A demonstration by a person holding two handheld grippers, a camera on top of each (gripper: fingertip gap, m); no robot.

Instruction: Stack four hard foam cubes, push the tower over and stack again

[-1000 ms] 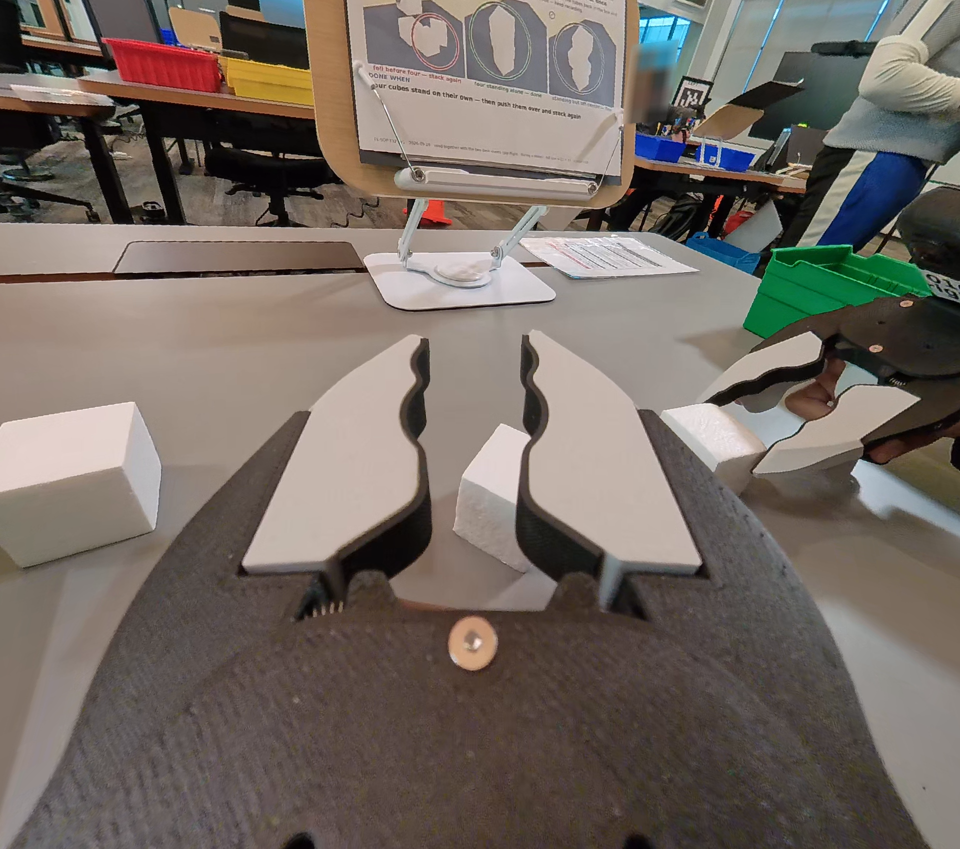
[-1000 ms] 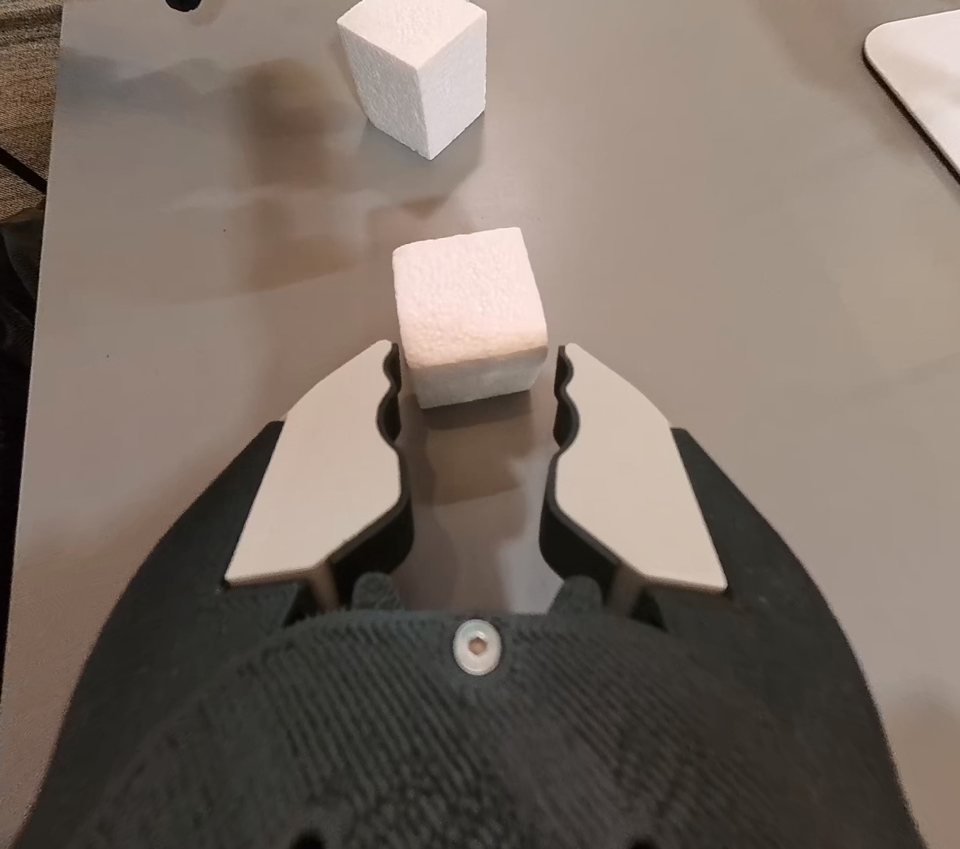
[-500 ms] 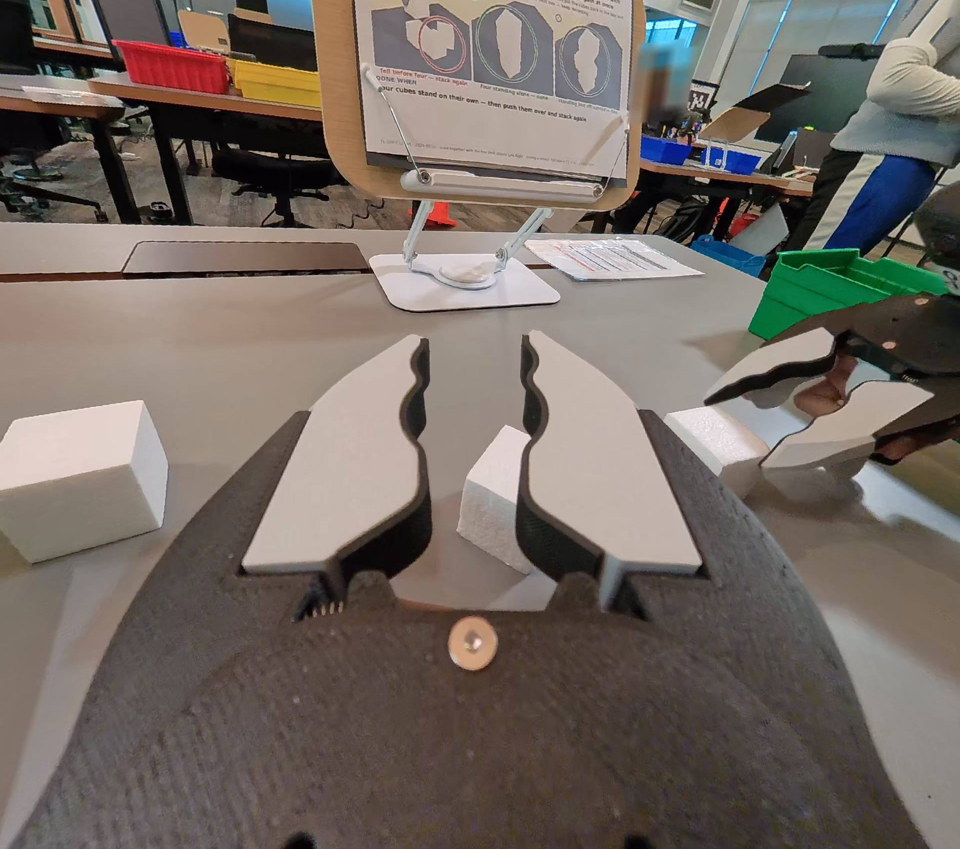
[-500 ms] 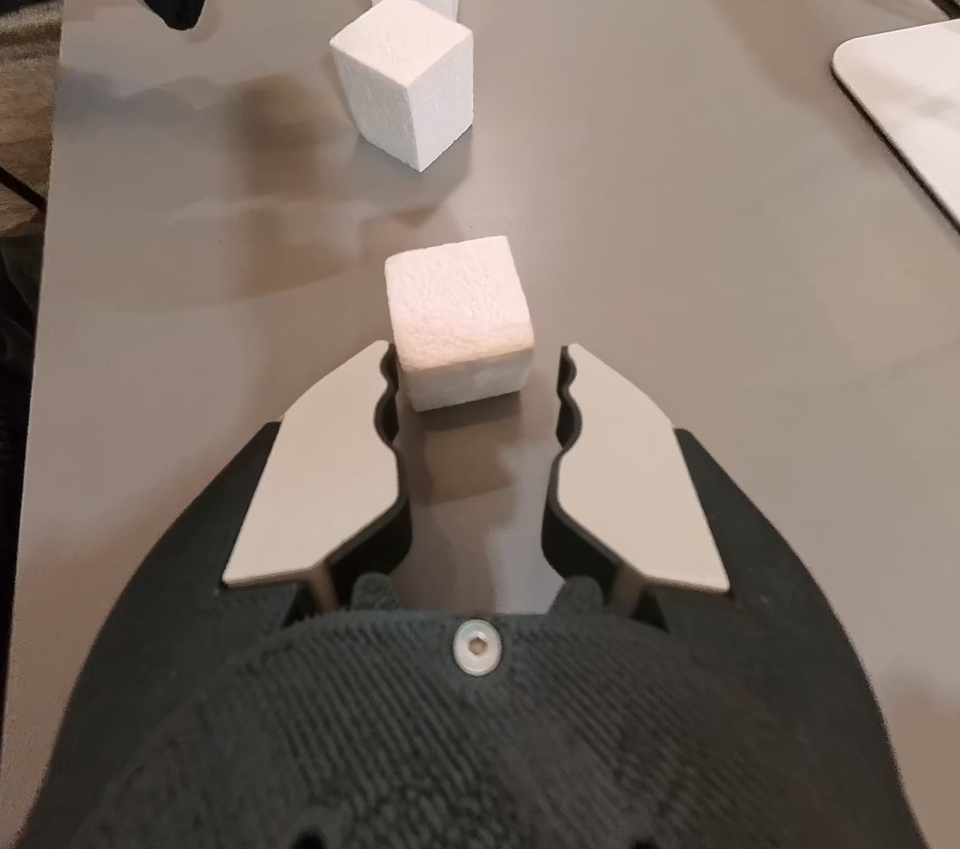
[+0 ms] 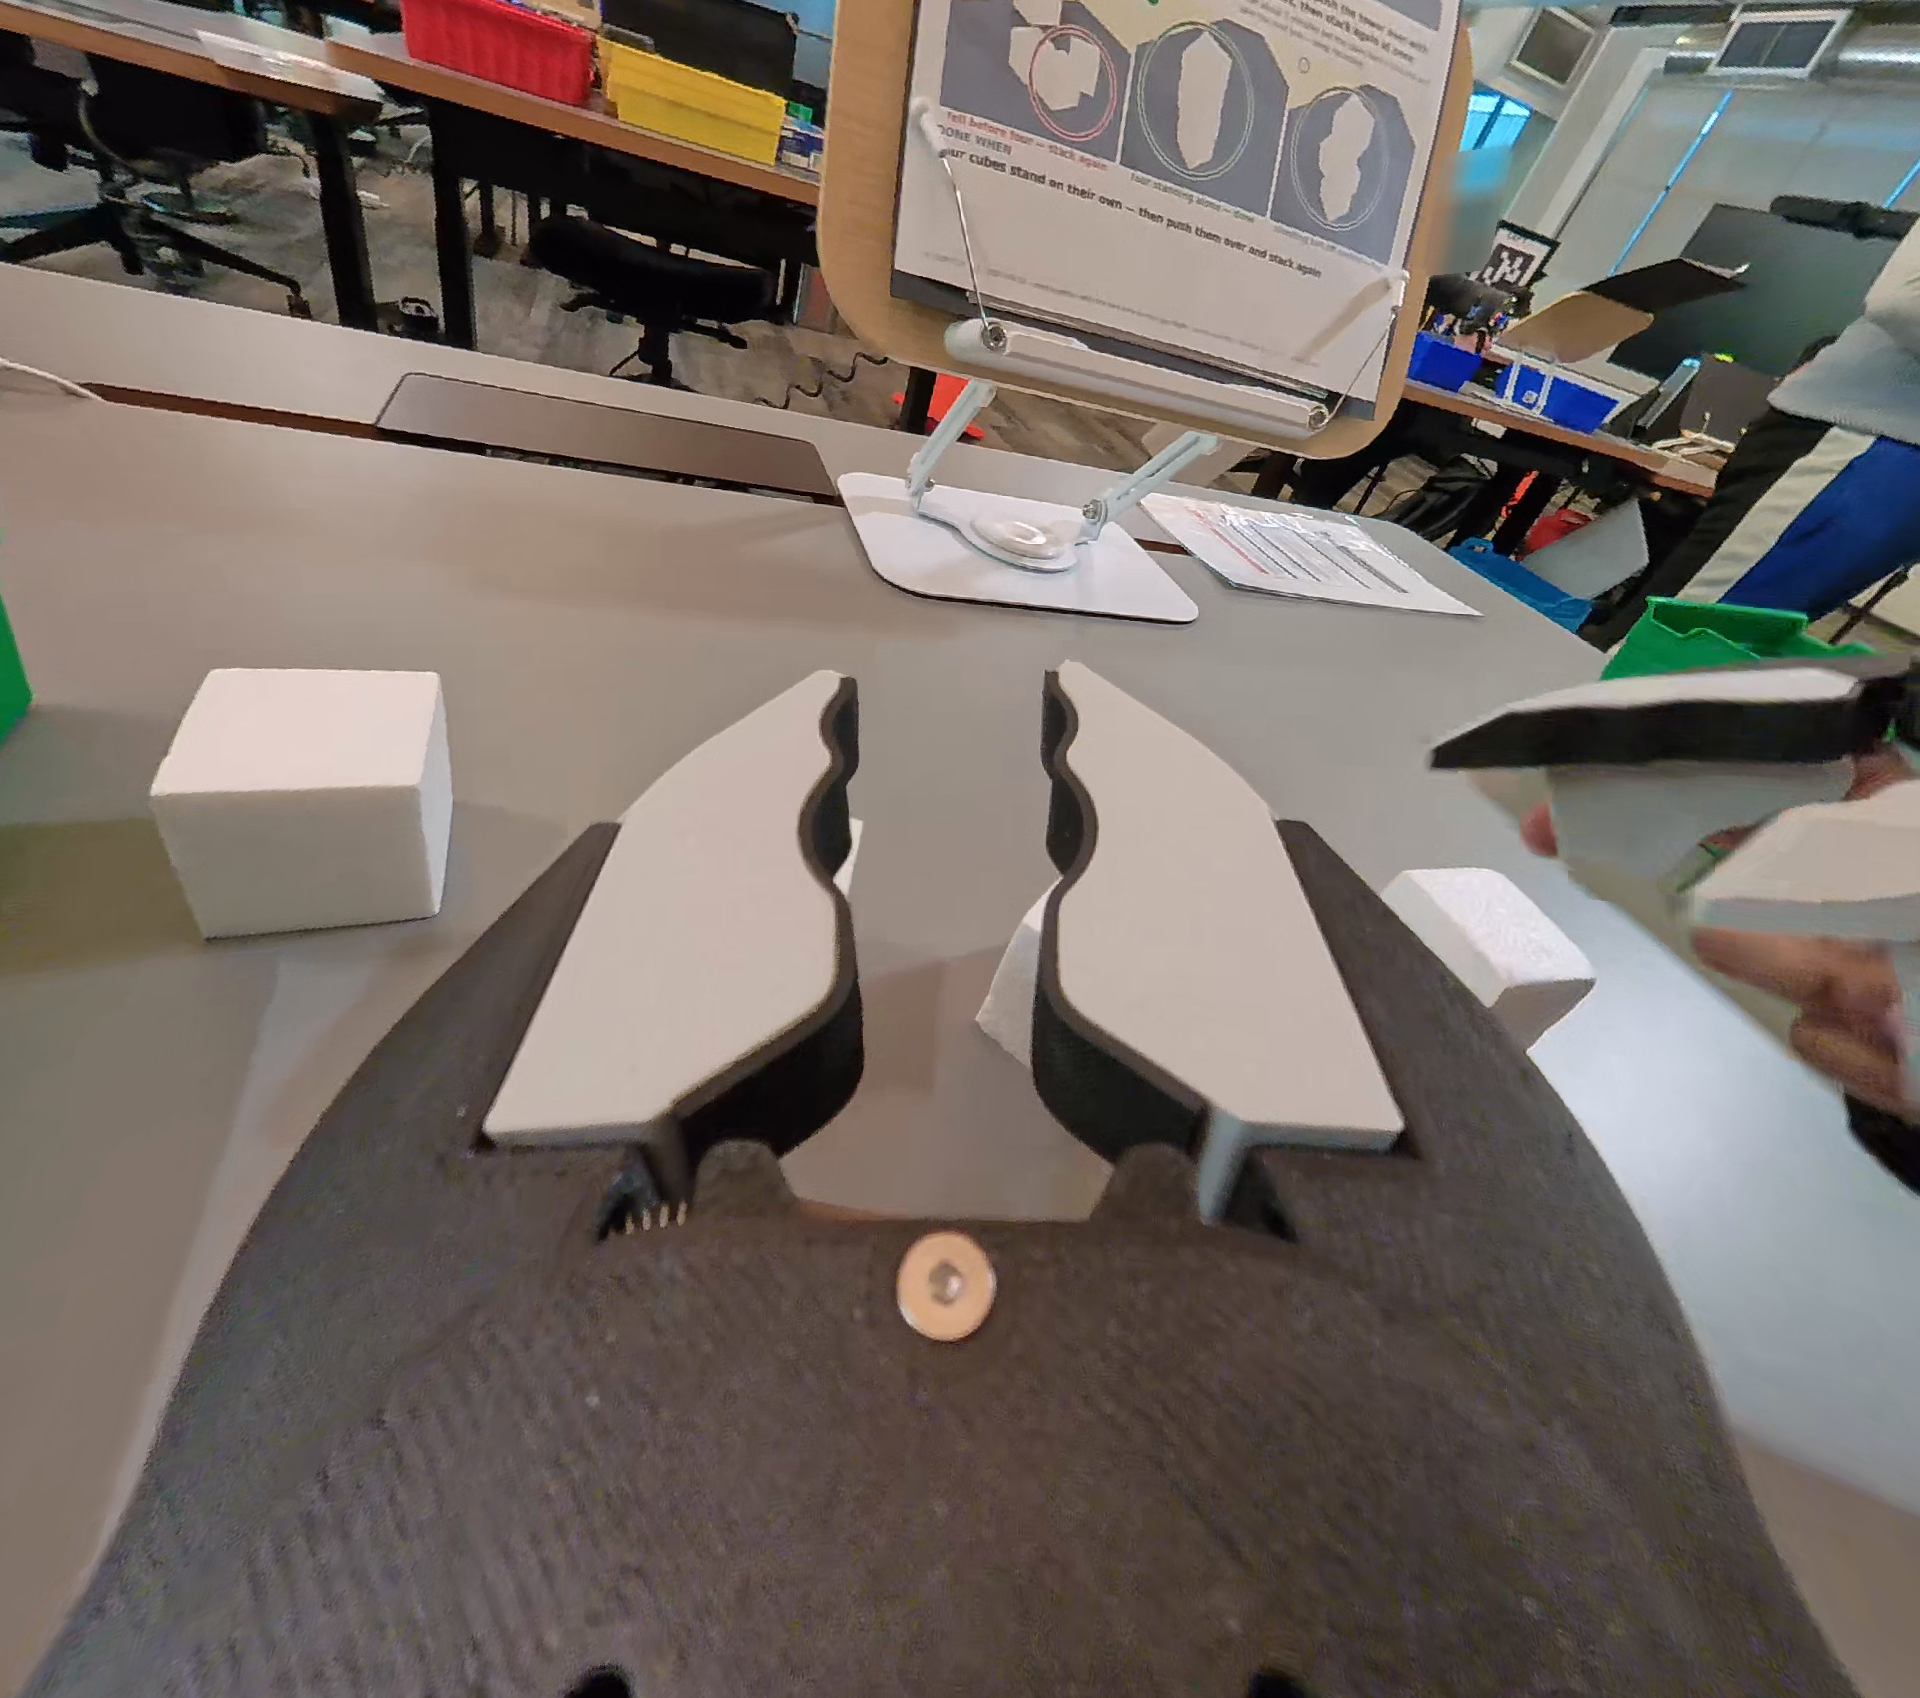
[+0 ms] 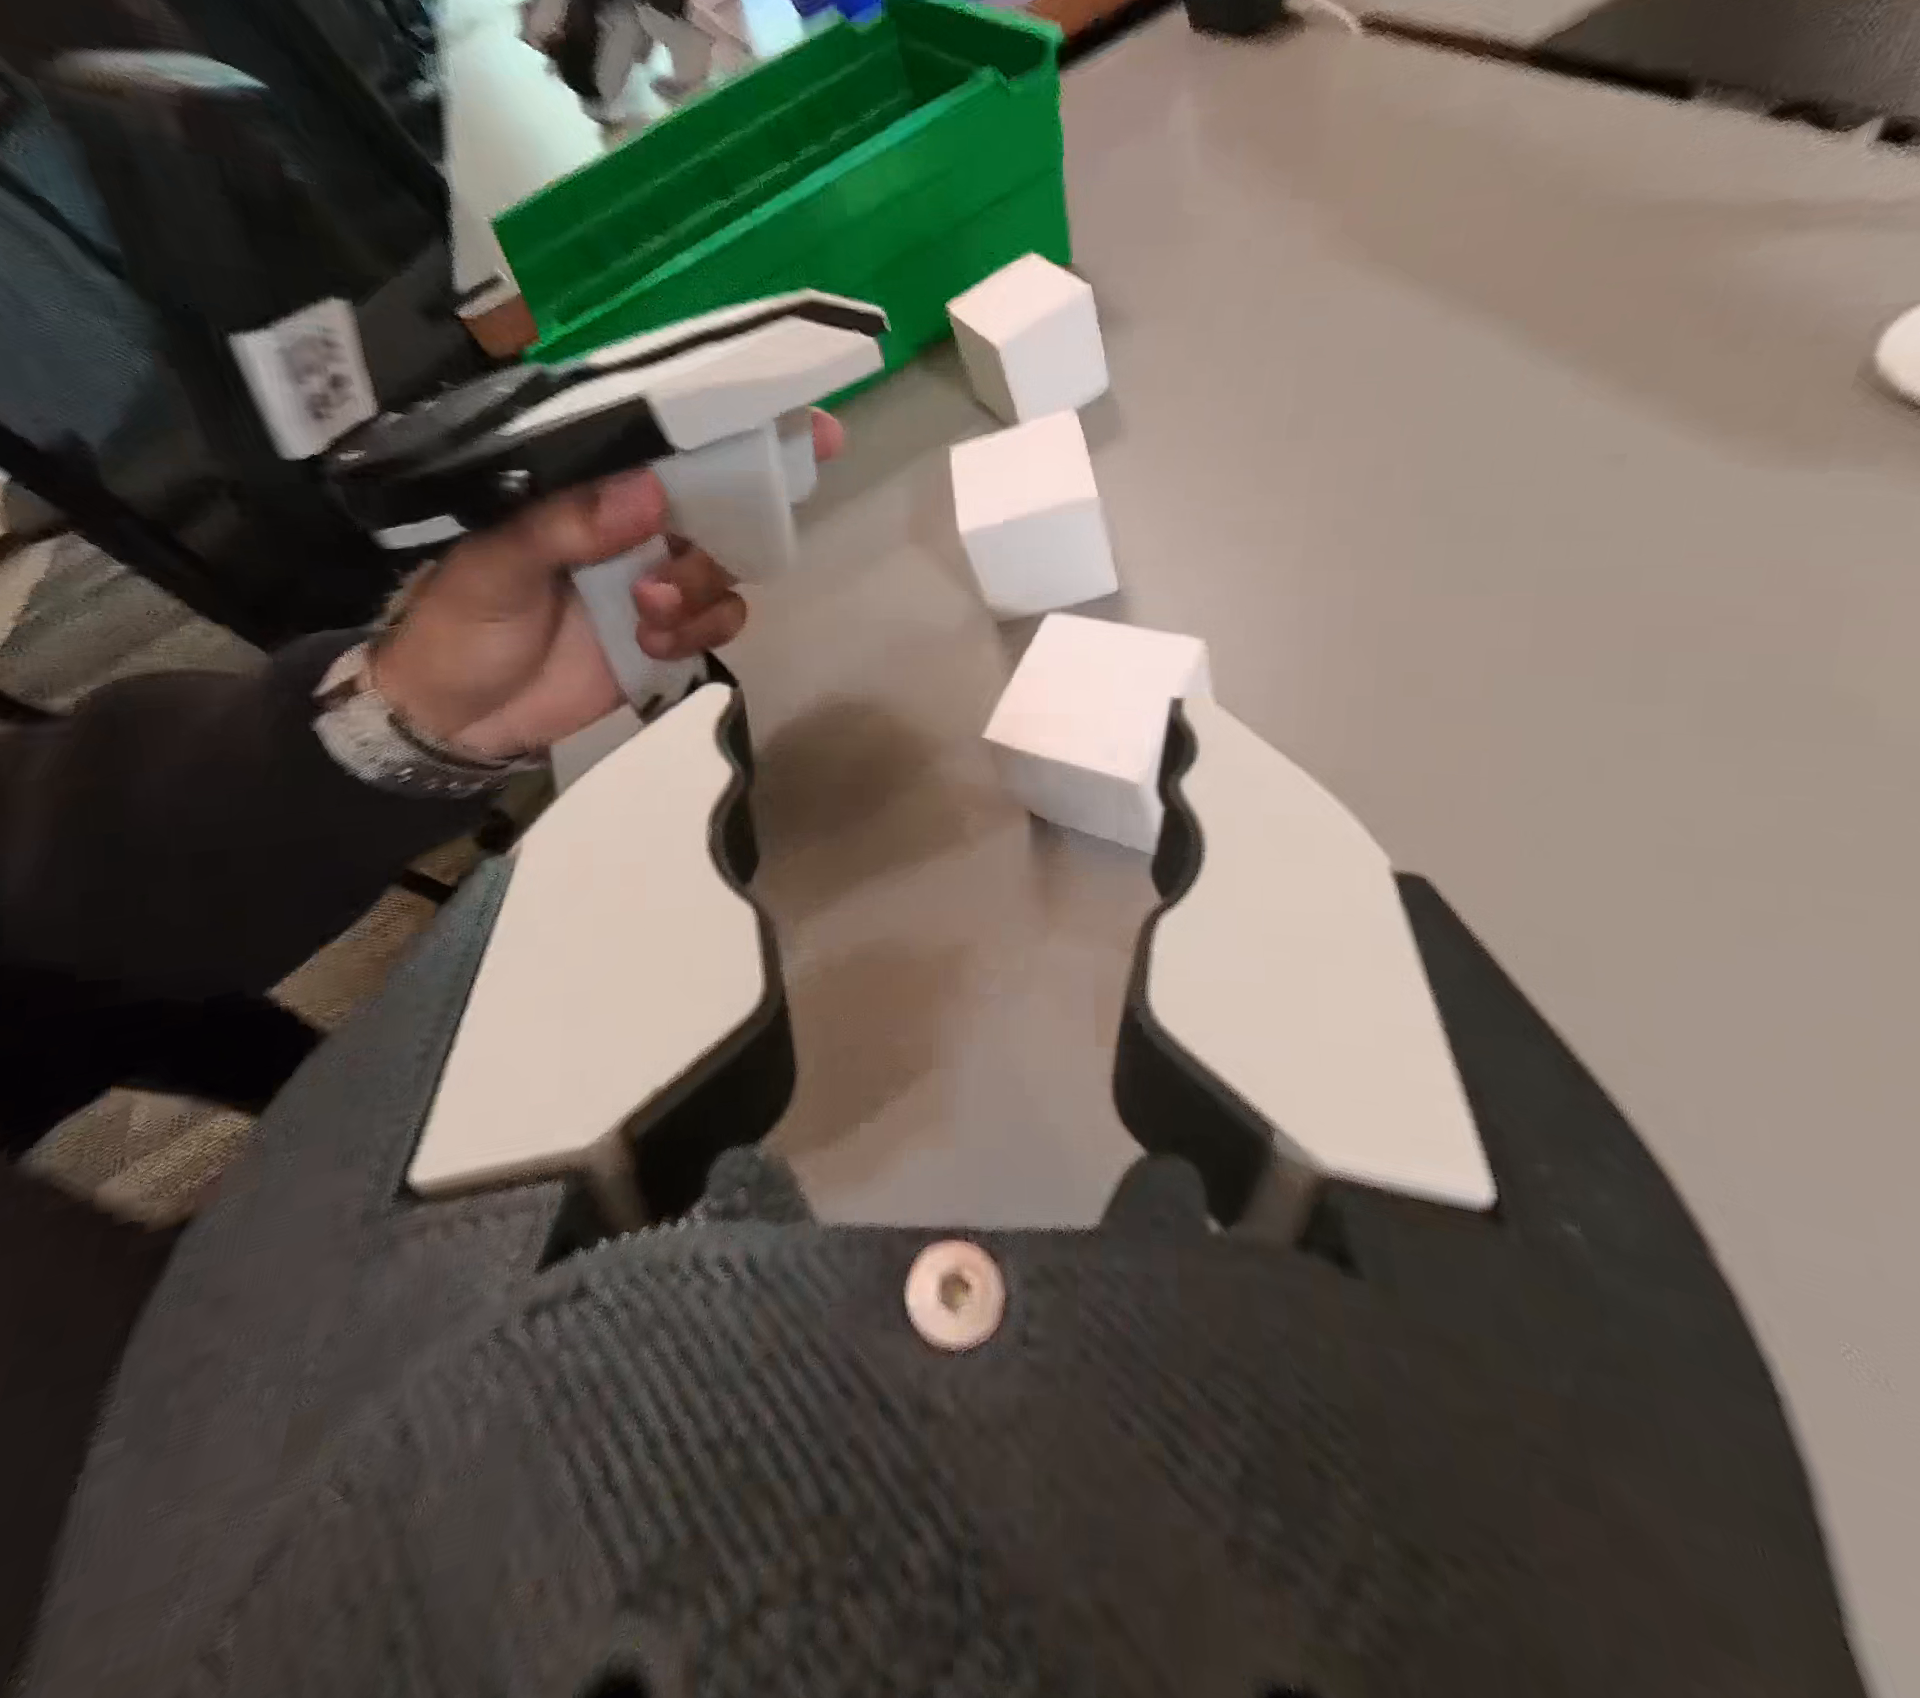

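In the left wrist view, my left gripper (image 5: 948,713) is open and empty above the grey table (image 5: 520,588). One white foam cube (image 5: 301,801) stands to its left. A second cube (image 5: 1013,973) is partly hidden under its right finger, and a third cube (image 5: 1486,942) lies to the right, below my right gripper (image 5: 1662,775). In the right wrist view, my right gripper (image 6: 954,713) is open and empty. The nearest cube (image 6: 1091,729) sits just off its right fingertip. Two more cubes (image 6: 1029,510) (image 6: 1029,339) stand in a row beyond. A hand holds the left gripper (image 6: 831,344) at the left.
A document stand (image 5: 1143,90) with a white base (image 5: 1018,568) and a printed sheet (image 5: 1299,557) stand at the back of the table. A green bin (image 6: 810,194) sits near the farthest cube; another green bin (image 5: 1704,640) is at the right edge. From the right gripper's tips to the nearest cube (image 6: 1091,729) is close to 8 cm.
My right gripper has lifted and tilted up; the cube once between its tips now sits by the right fingertip. My left gripper shifted, and the left cube looks nearer. Both stayed open.
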